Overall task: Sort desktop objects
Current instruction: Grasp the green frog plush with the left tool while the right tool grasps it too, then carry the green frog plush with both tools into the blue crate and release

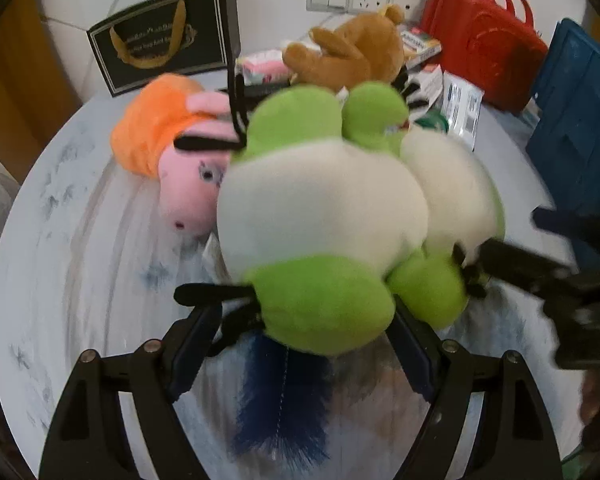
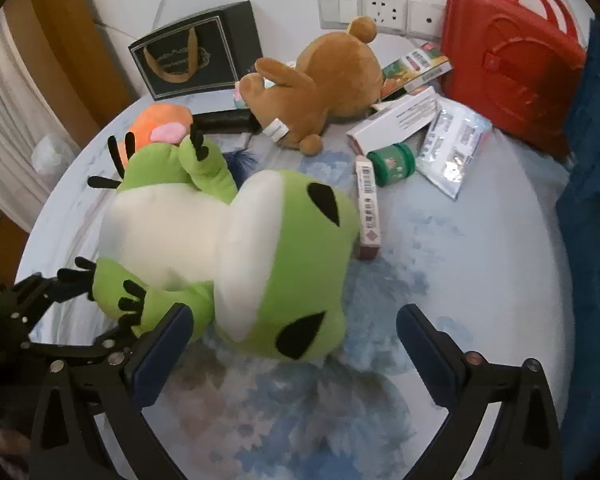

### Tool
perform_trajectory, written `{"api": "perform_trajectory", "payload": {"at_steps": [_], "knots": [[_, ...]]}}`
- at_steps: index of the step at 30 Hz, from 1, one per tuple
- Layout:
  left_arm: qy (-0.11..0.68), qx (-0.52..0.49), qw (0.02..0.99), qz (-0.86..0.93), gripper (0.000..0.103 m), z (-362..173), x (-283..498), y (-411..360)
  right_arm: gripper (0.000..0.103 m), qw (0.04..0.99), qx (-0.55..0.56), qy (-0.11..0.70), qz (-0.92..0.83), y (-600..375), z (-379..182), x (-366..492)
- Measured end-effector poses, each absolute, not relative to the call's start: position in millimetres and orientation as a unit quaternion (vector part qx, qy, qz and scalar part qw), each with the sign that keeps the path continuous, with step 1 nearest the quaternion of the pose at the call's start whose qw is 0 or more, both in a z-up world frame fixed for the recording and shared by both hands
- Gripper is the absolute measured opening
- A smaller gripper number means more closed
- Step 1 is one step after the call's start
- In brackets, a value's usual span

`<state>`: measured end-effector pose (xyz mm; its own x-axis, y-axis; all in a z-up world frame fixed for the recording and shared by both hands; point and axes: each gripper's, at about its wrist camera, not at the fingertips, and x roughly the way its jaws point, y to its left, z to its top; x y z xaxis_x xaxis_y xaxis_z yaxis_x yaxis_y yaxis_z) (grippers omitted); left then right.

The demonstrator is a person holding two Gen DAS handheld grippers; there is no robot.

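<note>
A green and white frog plush (image 1: 324, 216) hangs just above the round table (image 1: 80, 240), casting a shadow on it. My left gripper (image 1: 304, 344) is shut wide on the frog's lower green leg, black toes sticking out by the left finger. In the right wrist view the frog (image 2: 220, 248) lies across the frame with its head low between the fingers of my right gripper (image 2: 294, 344). That gripper is open and its pads stand clear of the head. The left gripper (image 2: 72, 308) shows at the frog's foot.
A pink and orange pig plush (image 1: 172, 148), a brown bear (image 2: 324, 80) and a black gift bag (image 2: 196, 52) sit behind. A green jar (image 2: 392, 164), boxes and a foil packet (image 2: 452, 148) lie right. A red case (image 2: 512, 60) and a blue crate (image 1: 580, 120) stand at the right edge. A blue feather (image 1: 284, 400) lies under the frog.
</note>
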<state>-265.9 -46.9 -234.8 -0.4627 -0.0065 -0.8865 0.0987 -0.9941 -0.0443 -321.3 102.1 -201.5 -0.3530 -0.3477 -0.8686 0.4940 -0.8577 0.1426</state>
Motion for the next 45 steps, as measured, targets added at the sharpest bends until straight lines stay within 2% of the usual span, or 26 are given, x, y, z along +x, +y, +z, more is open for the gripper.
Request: {"api": "perform_trajectory", "payload": {"at_steps": [9, 14, 15, 17, 18, 19, 21, 24, 30, 37, 45], "knots": [[0.042, 0.531, 0.027, -0.846, 0.082, -255.0, -293.6, -46.8, 0.103, 0.255, 0.543, 0.055, -0.798, 89.6, -234.6, -348.6], [0.07, 0.544, 0.018, -0.836, 0.082, -268.4, -294.0, -56.2, 0.103, 0.258, 0.557, 0.043, -0.788, 86.2, -251.8, -354.6], [0.07, 0.54, 0.016, -0.839, 0.081, -268.6, -292.5, -56.9, 0.103, 0.26, 0.557, 0.042, -0.788, 85.2, -253.3, -354.3], [0.069, 0.531, 0.009, -0.844, 0.074, -266.6, -289.7, -55.4, 0.102, 0.261, 0.551, 0.046, -0.791, 84.0, -252.0, -352.3], [0.065, 0.528, 0.01, -0.847, 0.071, -264.7, -287.8, -53.8, 0.091, 0.266, 0.548, 0.049, -0.792, 82.9, -249.8, -350.1], [0.059, 0.524, 0.012, -0.85, 0.069, -262.2, -285.7, -51.6, 0.086, 0.271, 0.545, 0.055, -0.791, 80.4, -245.9, -346.4], [0.043, 0.517, 0.016, -0.855, 0.068, -256.2, -281.8, -45.9, 0.08, 0.267, 0.538, 0.076, -0.796, 76.8, -239.4, -340.4], [0.035, 0.505, 0.017, -0.862, 0.067, -244.1, -274.6, -40.7, 0.078, 0.266, 0.529, 0.073, -0.802, 81.5, -231.0, -332.4], [0.022, 0.461, 0.011, -0.887, 0.068, -203.8, -254.9, -28.3, 0.076, 0.271, 0.485, 0.07, -0.828, 95.7, -189.8, -313.6], [-0.003, 0.368, -0.01, -0.93, 0.068, -130.2, -216.3, 0.9, 0.076, 0.26, 0.392, 0.065, -0.88, 126.6, -108.3, -271.0], [-0.034, 0.253, -0.086, -0.963, 0.068, -45.5, -171.5, 62.7, 0.075, 0.191, 0.274, 0.044, -0.942, 200.6, -15.3, -199.0]]}}
